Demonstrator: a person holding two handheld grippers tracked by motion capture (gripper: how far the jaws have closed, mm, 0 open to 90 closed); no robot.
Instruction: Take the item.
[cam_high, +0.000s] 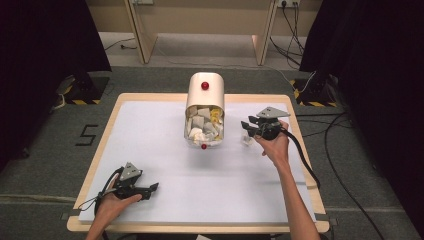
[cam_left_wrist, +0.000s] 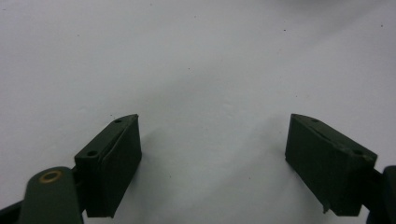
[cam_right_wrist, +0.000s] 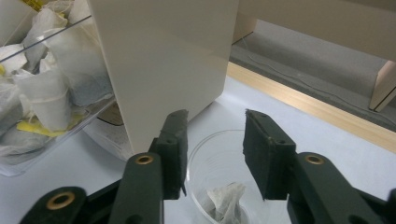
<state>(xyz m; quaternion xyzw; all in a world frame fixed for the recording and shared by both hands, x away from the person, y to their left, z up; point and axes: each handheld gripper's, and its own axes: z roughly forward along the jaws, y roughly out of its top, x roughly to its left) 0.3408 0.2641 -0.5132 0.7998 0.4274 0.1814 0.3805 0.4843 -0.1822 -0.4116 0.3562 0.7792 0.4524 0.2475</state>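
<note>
A cream box (cam_high: 205, 90) with a red knob stands at the table's middle back, and its clear drawer (cam_high: 204, 129) is pulled out and full of tea bags. To its right stands a small clear cup (cam_high: 246, 141). My right gripper (cam_high: 246, 128) hovers just above the cup, open. In the right gripper view my right gripper (cam_right_wrist: 212, 140) has nothing between its jaws. A tea bag (cam_right_wrist: 223, 198) lies in the cup (cam_right_wrist: 205, 161) below it, with the box (cam_right_wrist: 163, 60) and the drawer (cam_right_wrist: 46, 98) close behind. My left gripper (cam_high: 152, 190) rests open at the front left, over bare white table (cam_left_wrist: 210, 56).
A white mat (cam_high: 150, 145) covers the wooden table, and its wooden rim (cam_high: 100, 145) shows around it. Cables (cam_high: 320, 170) trail off the right edge onto the floor. Wooden desk legs (cam_high: 142, 35) stand beyond the table, with dark curtains on both sides.
</note>
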